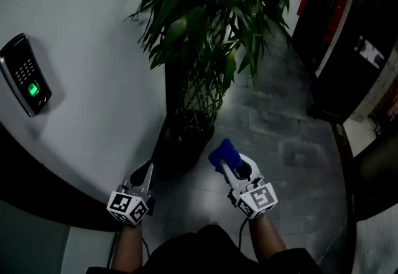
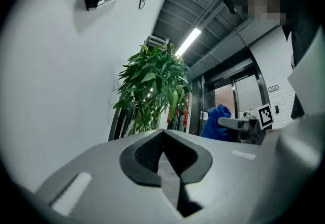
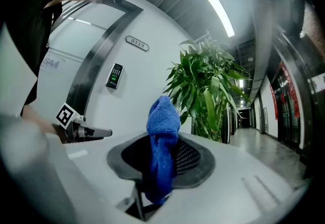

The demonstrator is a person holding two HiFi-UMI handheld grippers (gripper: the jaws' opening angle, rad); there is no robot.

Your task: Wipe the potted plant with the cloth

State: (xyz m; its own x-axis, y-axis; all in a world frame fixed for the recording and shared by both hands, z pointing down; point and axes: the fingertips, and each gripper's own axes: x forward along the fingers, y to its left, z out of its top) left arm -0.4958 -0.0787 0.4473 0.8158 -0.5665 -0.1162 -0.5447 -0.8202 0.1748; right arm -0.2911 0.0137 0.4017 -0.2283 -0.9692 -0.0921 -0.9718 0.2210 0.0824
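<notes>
While the right gripper (image 1: 227, 166) is closed on a blue cloth (image 1: 222, 153), which stands up above its jaws and hangs down between them, the left gripper (image 1: 149, 171) has its jaws pressed together with nothing between them. Ahead of both grippers the potted plant (image 1: 205, 12) stands on the floor (image 1: 280, 142), close to the cloth but not touching it. On the wall (image 1: 93, 43), to the left of the left gripper, is a keypad (image 1: 25, 74).
</notes>
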